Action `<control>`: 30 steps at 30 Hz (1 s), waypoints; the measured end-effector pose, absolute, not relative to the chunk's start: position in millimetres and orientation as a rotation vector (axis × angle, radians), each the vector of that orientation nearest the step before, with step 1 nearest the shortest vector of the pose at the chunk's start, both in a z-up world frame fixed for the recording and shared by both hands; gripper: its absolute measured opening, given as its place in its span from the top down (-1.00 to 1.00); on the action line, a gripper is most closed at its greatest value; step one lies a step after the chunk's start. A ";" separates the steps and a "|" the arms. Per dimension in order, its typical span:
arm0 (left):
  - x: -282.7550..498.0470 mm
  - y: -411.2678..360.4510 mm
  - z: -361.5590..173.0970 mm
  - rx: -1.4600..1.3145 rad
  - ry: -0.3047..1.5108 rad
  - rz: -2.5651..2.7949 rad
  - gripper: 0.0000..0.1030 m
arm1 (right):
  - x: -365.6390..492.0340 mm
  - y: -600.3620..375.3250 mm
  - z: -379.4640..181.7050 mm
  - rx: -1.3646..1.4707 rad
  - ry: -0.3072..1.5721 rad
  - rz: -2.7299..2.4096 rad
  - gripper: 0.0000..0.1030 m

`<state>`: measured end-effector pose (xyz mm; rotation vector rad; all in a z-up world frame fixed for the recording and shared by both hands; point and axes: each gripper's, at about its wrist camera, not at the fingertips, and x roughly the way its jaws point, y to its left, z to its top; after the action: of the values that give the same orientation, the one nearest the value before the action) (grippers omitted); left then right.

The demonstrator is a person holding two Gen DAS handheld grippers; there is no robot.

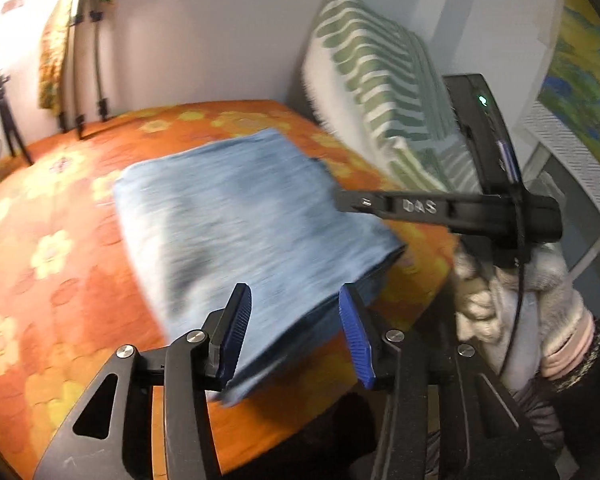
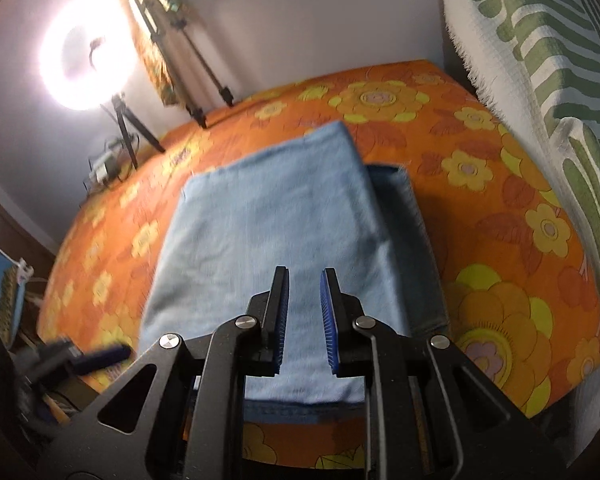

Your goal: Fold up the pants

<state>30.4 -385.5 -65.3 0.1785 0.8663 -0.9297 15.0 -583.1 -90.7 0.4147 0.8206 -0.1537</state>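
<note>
Folded blue pants (image 2: 276, 216) on orange flowered bed (image 2: 500, 240)

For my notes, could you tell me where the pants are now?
In both views the folded pants lie on the orange bedspread, left of the green-striped pillow.

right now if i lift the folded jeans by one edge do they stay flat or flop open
The jeans would probably sag and unfold: soft denim, with loose stacked layers showing at the near edge. They look fairly hefty for their size, being several layers thick. On the cloth bedspread they would likely drag rather than slide.
</note>
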 end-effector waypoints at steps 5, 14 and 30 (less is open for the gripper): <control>47.7 -374.5 -92.5 0.181 0.950 -0.873 -0.09 | 16.6 -573.8 -110.9 0.347 0.897 -0.190 0.44; 42.7 -374.6 -114.4 0.242 0.970 -0.878 -0.14 | 7.1 -567.2 -129.4 0.221 0.984 -0.209 0.26; 47.0 -372.0 -115.1 0.246 0.965 -0.832 -0.29 | 4.3 -587.0 -104.1 0.268 0.897 -0.250 -0.09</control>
<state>47.0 -372.0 -115.1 0.2463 0.9647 -0.8325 4.3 -587.0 -104.1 0.2675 0.8968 -0.2496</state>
